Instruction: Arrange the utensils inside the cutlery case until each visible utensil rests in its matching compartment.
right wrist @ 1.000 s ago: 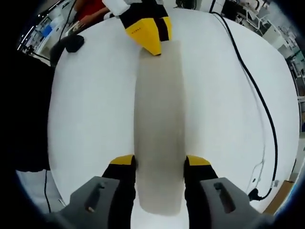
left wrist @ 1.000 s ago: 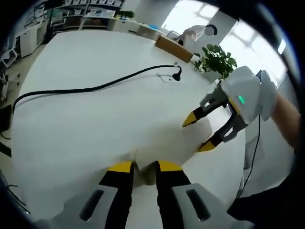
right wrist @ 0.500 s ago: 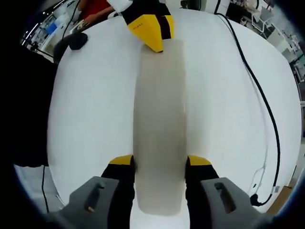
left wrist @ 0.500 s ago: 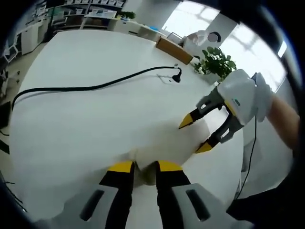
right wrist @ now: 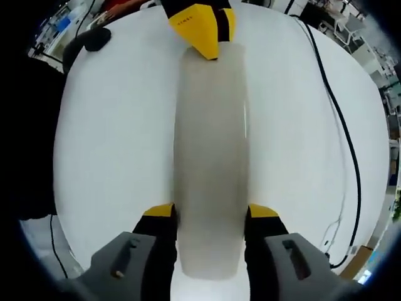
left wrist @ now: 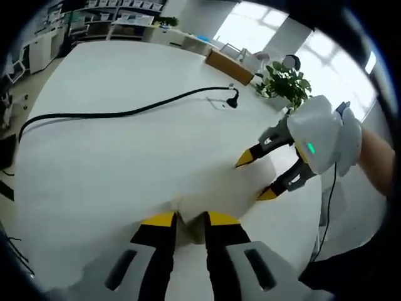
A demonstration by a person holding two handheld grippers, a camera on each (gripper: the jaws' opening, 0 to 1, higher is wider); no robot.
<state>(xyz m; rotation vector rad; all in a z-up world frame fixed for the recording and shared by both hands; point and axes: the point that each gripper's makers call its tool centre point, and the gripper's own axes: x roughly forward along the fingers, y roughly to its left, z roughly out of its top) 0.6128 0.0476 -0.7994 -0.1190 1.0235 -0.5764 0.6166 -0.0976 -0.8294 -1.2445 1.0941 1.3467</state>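
A long, pale grey cutlery case (right wrist: 210, 138) lies lengthwise on the white table (right wrist: 113, 157); its contents are hidden. My right gripper (right wrist: 210, 213) has its yellow-tipped jaws pressed against both long sides of the near end. At the far end, my left gripper (right wrist: 202, 25) pinches the case. In the left gripper view, the left gripper (left wrist: 190, 219) is shut on a narrow bit of the case end (left wrist: 191, 229). The right gripper (left wrist: 262, 177) comes in from the right, its jaws straddling the case (left wrist: 250, 182).
A black cable (left wrist: 125, 114) with a plug (left wrist: 233, 99) crosses the table (left wrist: 94, 163); the cable (right wrist: 343, 132) also runs along the right side in the right gripper view. A potted plant (left wrist: 285, 80) and a wooden box (left wrist: 224, 63) stand at the far edge. A dark object (right wrist: 94, 41) lies top left.
Both grippers keep their hold on the case. The right gripper view has shifted slightly, so the case looks a little larger and nearer.
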